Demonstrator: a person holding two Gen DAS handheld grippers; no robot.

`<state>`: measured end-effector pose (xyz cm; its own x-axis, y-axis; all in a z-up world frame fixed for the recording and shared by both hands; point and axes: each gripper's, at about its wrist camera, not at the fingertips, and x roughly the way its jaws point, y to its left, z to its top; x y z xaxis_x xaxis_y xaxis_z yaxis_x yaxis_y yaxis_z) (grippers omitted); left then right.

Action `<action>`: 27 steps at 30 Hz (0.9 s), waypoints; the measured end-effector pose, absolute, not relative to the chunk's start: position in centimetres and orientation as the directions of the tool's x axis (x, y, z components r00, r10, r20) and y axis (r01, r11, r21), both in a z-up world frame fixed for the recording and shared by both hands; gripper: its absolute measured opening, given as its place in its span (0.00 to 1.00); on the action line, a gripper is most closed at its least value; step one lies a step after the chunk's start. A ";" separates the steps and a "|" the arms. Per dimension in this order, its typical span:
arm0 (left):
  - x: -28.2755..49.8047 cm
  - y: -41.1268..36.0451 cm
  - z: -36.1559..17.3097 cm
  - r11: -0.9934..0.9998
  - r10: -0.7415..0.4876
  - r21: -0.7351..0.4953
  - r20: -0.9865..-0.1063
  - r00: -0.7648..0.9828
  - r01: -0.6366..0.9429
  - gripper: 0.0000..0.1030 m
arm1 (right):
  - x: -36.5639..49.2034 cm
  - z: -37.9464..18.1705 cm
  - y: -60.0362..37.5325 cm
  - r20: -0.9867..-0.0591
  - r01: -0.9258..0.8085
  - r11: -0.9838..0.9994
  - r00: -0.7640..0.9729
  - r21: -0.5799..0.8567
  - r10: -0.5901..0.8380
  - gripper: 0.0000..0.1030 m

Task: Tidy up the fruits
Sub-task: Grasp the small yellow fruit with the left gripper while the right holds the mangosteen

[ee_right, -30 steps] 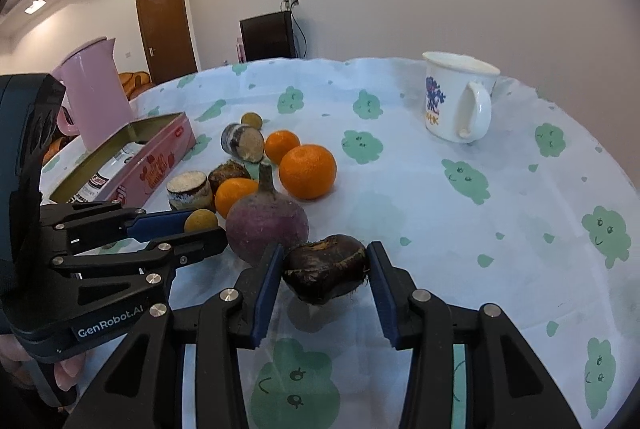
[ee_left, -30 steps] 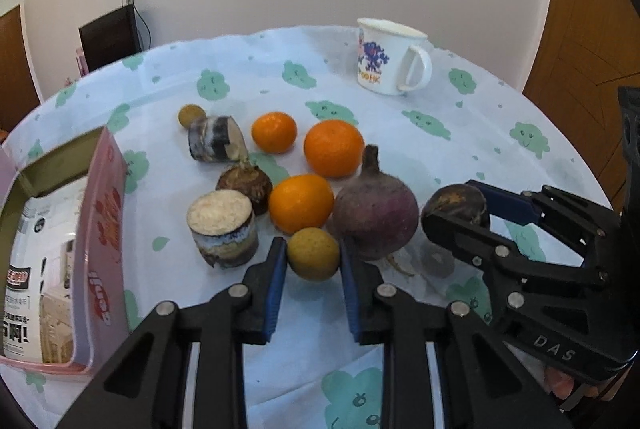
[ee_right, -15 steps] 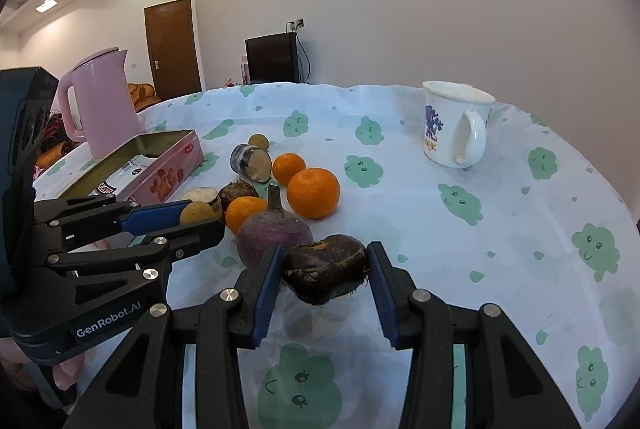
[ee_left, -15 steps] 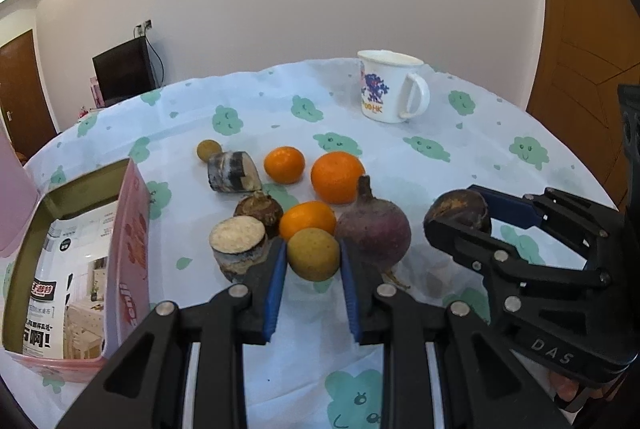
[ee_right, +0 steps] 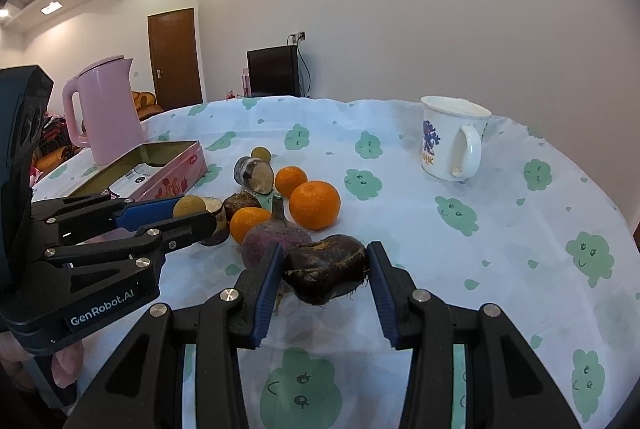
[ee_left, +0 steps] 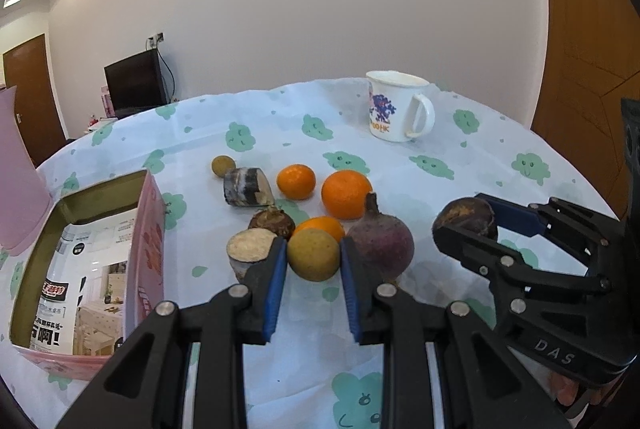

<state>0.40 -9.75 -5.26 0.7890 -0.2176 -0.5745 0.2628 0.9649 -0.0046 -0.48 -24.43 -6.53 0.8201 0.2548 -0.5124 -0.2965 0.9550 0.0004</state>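
White walls and a brown door stood behind the round table (ee_right: 500, 229), which was covered in a pale cloth with green blobs. My left gripper (ee_left: 313, 261) was clamped on a small yellow-brown round fruit (ee_left: 313, 254), both blue pads pressed to its sides, held clear of the cloth. My right gripper (ee_right: 325, 271) was closed on a dark brown lumpy root (ee_right: 326, 267), pads tight against both ends, also off the table. In the left view that root (ee_left: 466, 217) showed to the right of my left gripper, at about the same level.

Just beyond the left fingers: a purple beet (ee_left: 380, 243) on the right side, a cut root piece (ee_left: 250, 249) with its pale face up on the left, an orange (ee_left: 320, 225) behind the held fruit, and a brown taro (ee_left: 272, 223) next to it. Farther ahead lay two more oranges (ee_left: 346, 194) (ee_left: 296, 181), a second cut piece (ee_left: 247, 186) on its side, and a small yellowish fruit (ee_left: 223, 164).

Left of my left gripper sat an open pink tin (ee_left: 144, 269) with a printed paper inside. A white mug (ee_left: 394, 111) stood far ahead to the right. A pink kettle (ee_right: 106, 109) stood behind the tin in the right view.
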 end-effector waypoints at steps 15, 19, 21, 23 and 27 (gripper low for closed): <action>-0.6 -9.6 -4.7 0.968 -0.207 0.013 -0.523 0.827 0.251 0.27 | -1.3 -6.0 -24.4 -0.461 -0.284 0.959 0.854 -0.021 0.243 0.44; -0.8 -9.5 -4.5 0.969 -0.205 0.014 -0.509 0.836 0.246 0.27 | -1.7 -5.9 -24.5 -0.442 -0.281 0.959 0.864 -0.028 0.241 0.44; -0.9 -9.5 -4.4 0.970 -0.203 0.015 -0.504 0.840 0.244 0.27 | -1.8 -5.8 -24.5 -0.436 -0.281 0.959 0.867 -0.029 0.240 0.44; -1.0 -9.5 -4.4 0.970 -0.202 0.017 -0.499 0.843 0.242 0.27 | -1.9 -5.8 -24.5 -0.430 -0.279 0.960 0.870 -0.030 0.239 0.44; -1.2 -9.5 -4.2 0.971 -0.199 0.020 -0.488 0.850 0.239 0.27 | -2.2 -5.7 -24.6 -0.413 -0.276 0.961 0.879 -0.031 0.239 0.44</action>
